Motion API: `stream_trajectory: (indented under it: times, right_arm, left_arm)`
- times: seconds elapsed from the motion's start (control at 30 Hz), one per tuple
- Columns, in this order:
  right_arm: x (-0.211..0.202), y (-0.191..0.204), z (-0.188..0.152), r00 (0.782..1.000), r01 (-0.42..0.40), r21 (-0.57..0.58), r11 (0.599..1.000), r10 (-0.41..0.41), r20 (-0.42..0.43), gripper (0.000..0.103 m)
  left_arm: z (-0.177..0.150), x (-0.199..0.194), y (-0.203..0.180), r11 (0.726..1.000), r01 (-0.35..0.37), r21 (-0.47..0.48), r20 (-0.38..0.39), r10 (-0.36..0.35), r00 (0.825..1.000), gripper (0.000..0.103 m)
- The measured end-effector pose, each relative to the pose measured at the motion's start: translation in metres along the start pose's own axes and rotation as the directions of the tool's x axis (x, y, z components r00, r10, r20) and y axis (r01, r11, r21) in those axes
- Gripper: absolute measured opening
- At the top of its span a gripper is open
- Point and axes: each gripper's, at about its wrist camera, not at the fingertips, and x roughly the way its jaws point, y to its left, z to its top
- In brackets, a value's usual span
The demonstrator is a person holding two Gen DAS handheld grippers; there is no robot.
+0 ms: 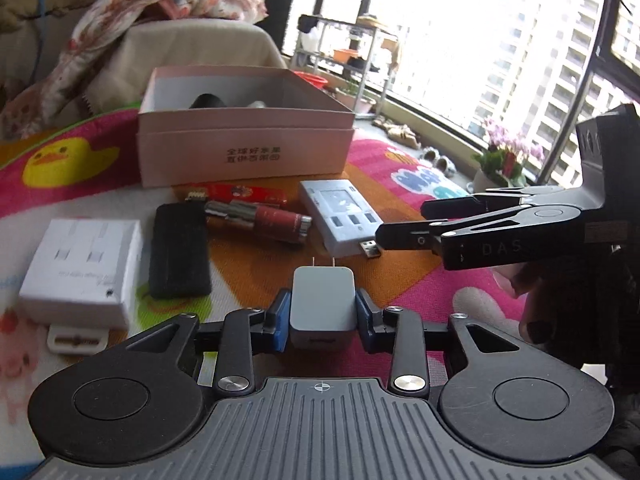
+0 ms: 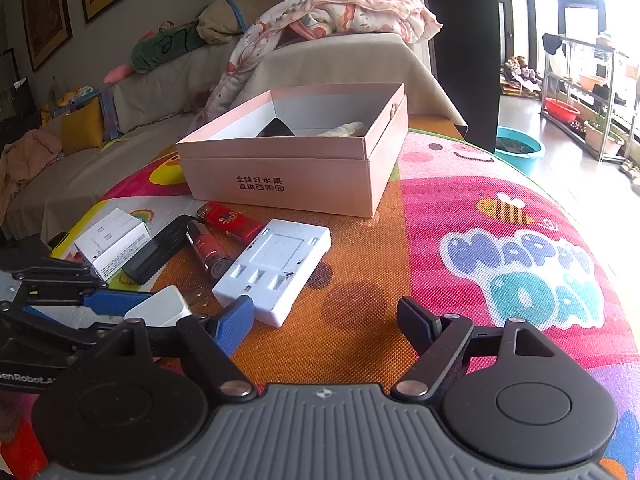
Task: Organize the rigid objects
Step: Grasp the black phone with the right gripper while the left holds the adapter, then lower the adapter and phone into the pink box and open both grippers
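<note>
My left gripper [image 1: 322,311] is shut on a white plug charger [image 1: 322,300], prongs pointing forward, held just above the mat. It also shows in the right wrist view [image 2: 160,306]. My right gripper [image 2: 326,320] is open and empty over the orange part of the mat; it also shows in the left wrist view [image 1: 404,226]. An open pink box [image 1: 244,128] [image 2: 296,160] stands behind, with a dark object and a pale one inside. On the mat lie a white USB device [image 1: 340,212] [image 2: 276,268], a red tube [image 1: 272,220], a red lighter [image 2: 228,220], a black case [image 1: 178,252] and a white carton [image 1: 80,272].
A colourful play mat [image 2: 500,240] covers the surface. A covered sofa with a blanket [image 2: 320,24] is behind the box. A teal basin [image 2: 518,152] and plant racks stand on the floor at the right.
</note>
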Motion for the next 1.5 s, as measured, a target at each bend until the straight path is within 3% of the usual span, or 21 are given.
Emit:
stream_trajectory:
  times: [0.1, 0.23, 0.3, 0.37, 0.4, 0.47, 0.53, 0.6, 0.73, 0.87, 1.13, 1.3, 1.5]
  right_arm:
    - [-0.007, 0.021, 0.007, 0.999, -0.012, -0.094, 0.996, 0.015, 0.036, 0.079]
    - [0.007, 0.06, 0.03, 0.988, -0.156, -0.179, 0.971, 0.151, -0.042, 0.077]
    - [0.027, 0.077, 0.038, 0.965, -0.244, -0.147, 0.959, 0.225, -0.137, 0.06]
    - [0.05, 0.093, 0.042, 0.939, -0.293, -0.098, 0.951, 0.267, -0.218, 0.053]
    - [0.058, 0.1, 0.044, 0.937, -0.293, -0.087, 0.952, 0.268, -0.226, 0.052]
    - [0.066, 0.116, 0.047, 0.956, -0.256, -0.123, 0.959, 0.233, -0.177, 0.052]
    - [0.075, 0.125, 0.053, 0.961, -0.244, -0.132, 0.961, 0.221, -0.166, 0.053]
    - [0.086, 0.133, 0.056, 0.963, -0.233, -0.161, 0.959, 0.204, -0.175, 0.06]
    - [0.093, 0.139, 0.054, 0.975, -0.198, -0.265, 0.943, 0.162, -0.154, 0.062]
    - [0.079, 0.132, 0.05, 0.976, -0.189, -0.29, 0.938, 0.146, -0.162, 0.04]
    - [0.024, 0.091, 0.015, 0.975, -0.181, -0.293, 0.939, 0.133, -0.177, 0.038]
    - [0.008, 0.079, 0.005, 0.975, -0.182, -0.295, 0.938, 0.134, -0.178, 0.038]
    - [0.027, 0.087, 0.012, 0.983, -0.162, -0.282, 0.946, 0.13, -0.13, 0.044]
  left_arm:
    - [-0.016, -0.026, 0.016, 0.995, -0.071, -0.064, 0.024, 0.072, 0.997, 0.037]
    - [-0.031, -0.055, 0.037, 0.983, -0.135, -0.124, 0.033, 0.14, 0.99, 0.037]
    - [-0.037, -0.068, 0.048, 0.974, -0.167, -0.156, 0.045, 0.176, 0.983, 0.037]
    - [-0.042, -0.078, 0.06, 0.961, -0.197, -0.192, 0.061, 0.212, 0.975, 0.037]
    - [-0.045, -0.082, 0.067, 0.956, -0.202, -0.212, 0.07, 0.221, 0.973, 0.037]
    - [-0.049, -0.088, 0.078, 0.95, -0.19, -0.246, 0.087, 0.217, 0.972, 0.037]
    - [-0.051, -0.089, 0.082, 0.95, -0.164, -0.268, 0.102, 0.197, 0.975, 0.037]
    - [-0.051, -0.088, 0.084, 0.951, -0.148, -0.272, 0.11, 0.184, 0.977, 0.037]
    - [-0.051, -0.087, 0.086, 0.951, -0.123, -0.284, 0.119, 0.162, 0.98, 0.037]
    - [-0.054, -0.087, 0.085, 0.952, -0.116, -0.284, 0.122, 0.156, 0.98, 0.037]
    - [-0.047, -0.069, 0.068, 0.959, -0.066, -0.275, 0.12, 0.102, 0.987, 0.037]
    - [-0.036, -0.052, 0.041, 0.98, -0.105, -0.17, 0.08, 0.12, 0.99, 0.038]
    - [-0.033, -0.047, 0.025, 0.984, -0.166, -0.065, 0.041, 0.169, 0.985, 0.039]
